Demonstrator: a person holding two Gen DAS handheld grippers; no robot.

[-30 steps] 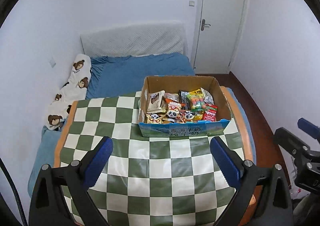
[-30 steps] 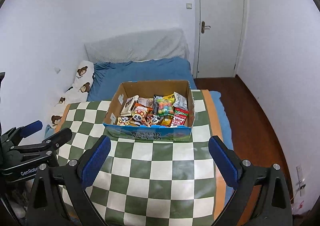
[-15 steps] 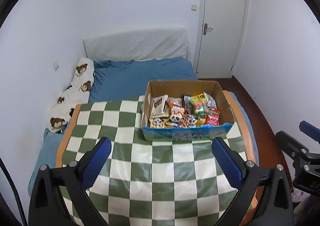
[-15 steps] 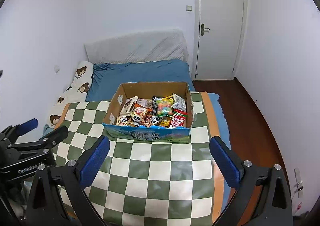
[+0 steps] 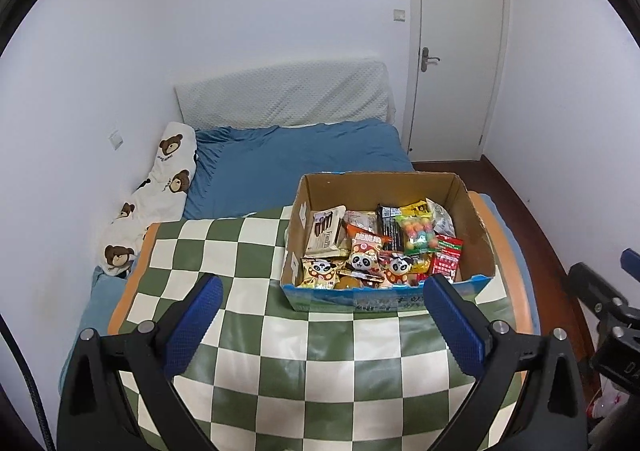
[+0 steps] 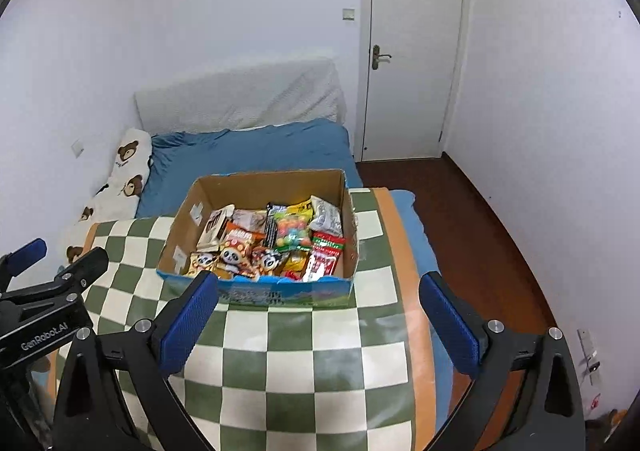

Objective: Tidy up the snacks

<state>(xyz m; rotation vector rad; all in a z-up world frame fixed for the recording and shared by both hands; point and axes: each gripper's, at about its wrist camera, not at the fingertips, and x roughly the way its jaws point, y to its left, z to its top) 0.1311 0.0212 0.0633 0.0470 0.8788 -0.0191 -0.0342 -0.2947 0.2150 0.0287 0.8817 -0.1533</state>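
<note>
The cardboard box (image 5: 390,247) sits on the green-and-cream checked cloth (image 5: 248,251) that covers the bench, near its far right corner, with the blue bed (image 5: 296,167) beyond it. Its long axis runs left to right across both views, the low printed front wall facing the cameras. The snack packets (image 5: 380,247) all lie inside the box, loosely heaped and overlapping; none shows on the cloth. That would fit packets gathered in already as well as packets waiting to be sorted out, so the stage cannot be read from this. The left gripper (image 5: 320,325) hangs short of the box with its jaws wide apart and nothing between them; from it the box lies ahead and to the right. The right gripper (image 6: 316,317) likewise has its jaws spread and empty, and the box lies almost straight ahead of it, slightly left, with its front wall just past the left blue pad. Judged by that, the right one is the better lined up with the packets, and either would reach in over the low front wall.
</note>
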